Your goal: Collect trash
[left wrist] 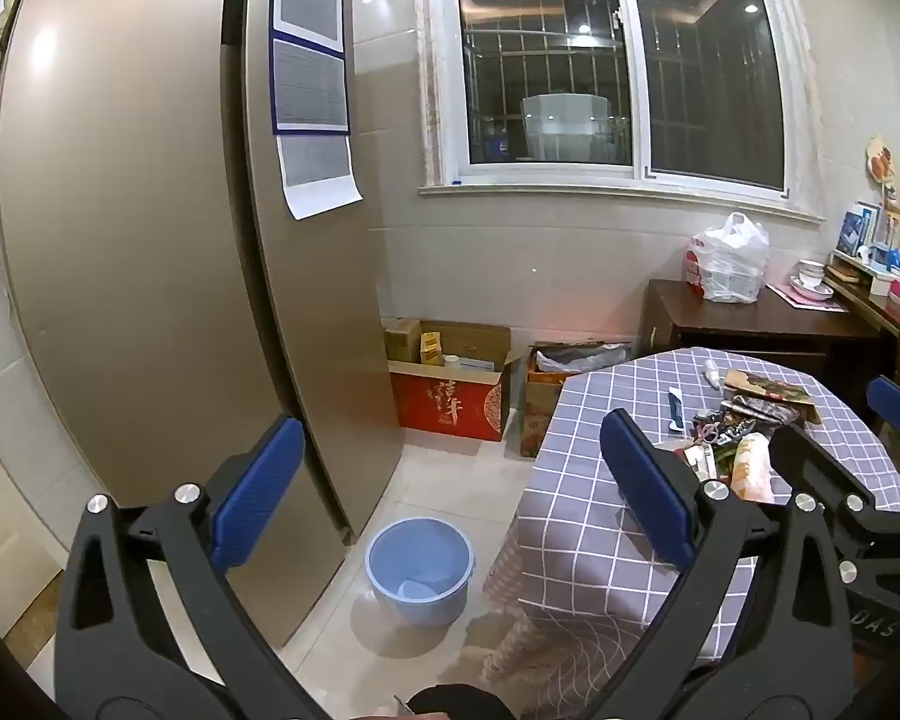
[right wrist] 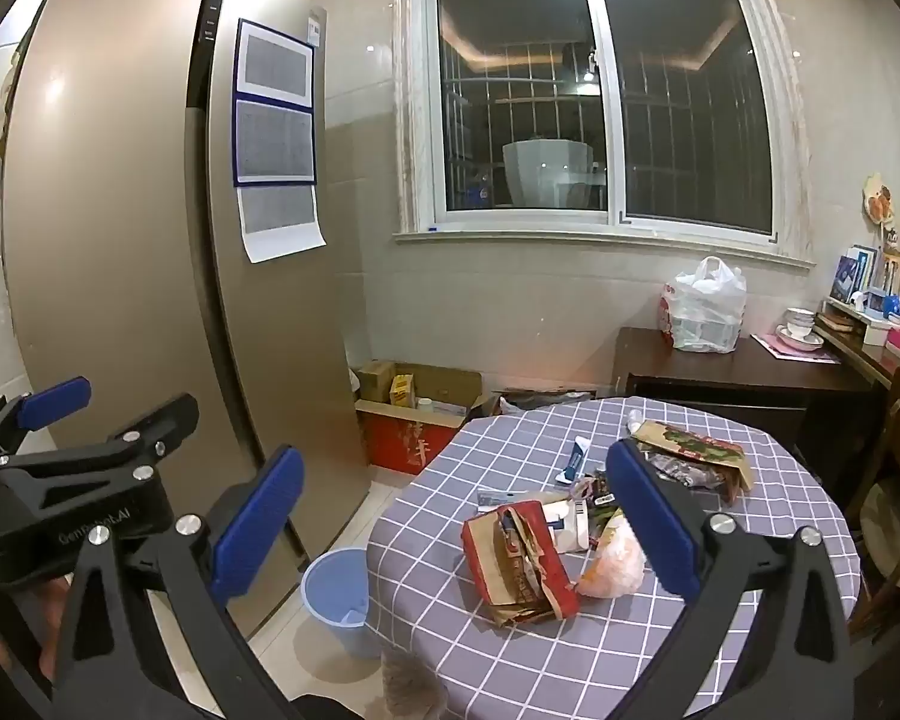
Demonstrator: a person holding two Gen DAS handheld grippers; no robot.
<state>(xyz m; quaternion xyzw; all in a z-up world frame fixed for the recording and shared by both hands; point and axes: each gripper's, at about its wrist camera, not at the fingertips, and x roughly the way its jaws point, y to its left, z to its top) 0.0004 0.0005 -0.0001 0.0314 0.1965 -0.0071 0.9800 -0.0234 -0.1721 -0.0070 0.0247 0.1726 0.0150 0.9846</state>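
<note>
From the left wrist, the left gripper (left wrist: 453,489) hangs with its blue pads wide apart and nothing between them; below and between the fingers stands the light blue bucket (left wrist: 419,561) on the tiled floor, just beside the fridge (left wrist: 150,276), with something pale lying in its bottom that is hard to make out; to the right of the right finger the trash pile (left wrist: 744,420) lies on the round table (left wrist: 594,516) with its checked grey cloth, partly hidden behind that finger and behind the right gripper (left wrist: 834,438), whose other finger runs off toward the frame's edge; the wrappers merge into a dark, crumpled tangle.

From the right wrist, the right gripper's (right wrist: 450,510) jaws stand fully spread and empty, above the table; between its fingers lies a torn red and brown paper bag (right wrist: 519,561), crumpled and gaping, touching a pale orange plastic wrapper (right wrist: 615,564) whose right side the right finger covers; beyond lie a small blue and white tube (right wrist: 576,459) and a flattened brown printed bag (right wrist: 690,450); the bucket (right wrist: 333,591) shows below the left finger, half hidden by the tablecloth's edge; the left gripper (right wrist: 48,420) juts in at far left, open.
</note>
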